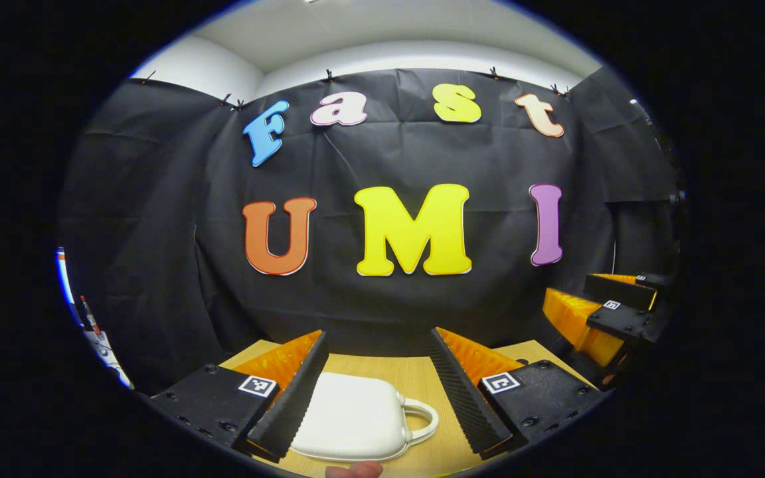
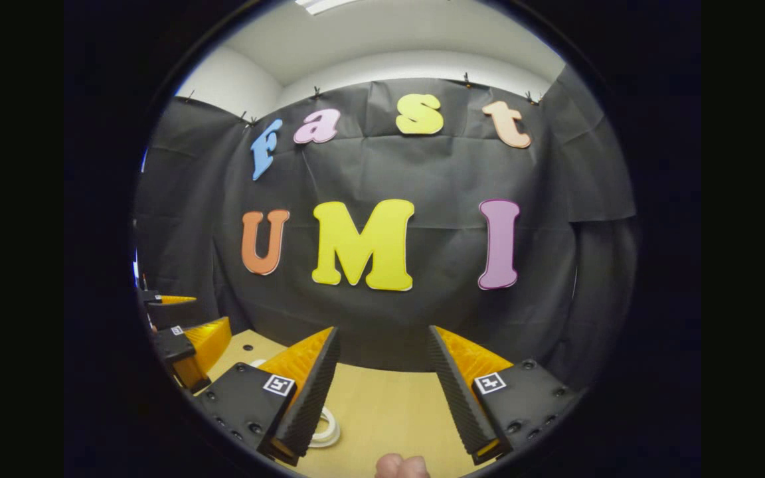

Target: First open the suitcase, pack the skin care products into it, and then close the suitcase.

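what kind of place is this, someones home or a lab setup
Most likely a staged recording booth, not a home: black cloth is clipped up as the wall, a bare wooden table stands before it, and a small white suitcase lies shut on the table.

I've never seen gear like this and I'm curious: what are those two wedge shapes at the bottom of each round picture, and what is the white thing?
Each picture comes from a fisheye camera riding on a hand-held gripper. The wedges are that gripper's own two fingers. In the left gripper view the left gripper stands open above a closed white suitcase with a handle, lying on a wooden table. The right gripper is open too and holds nothing; the suitcase handle peeks out beside its finger. Each view also catches the other gripper at its edge. No skin care products can be seen.
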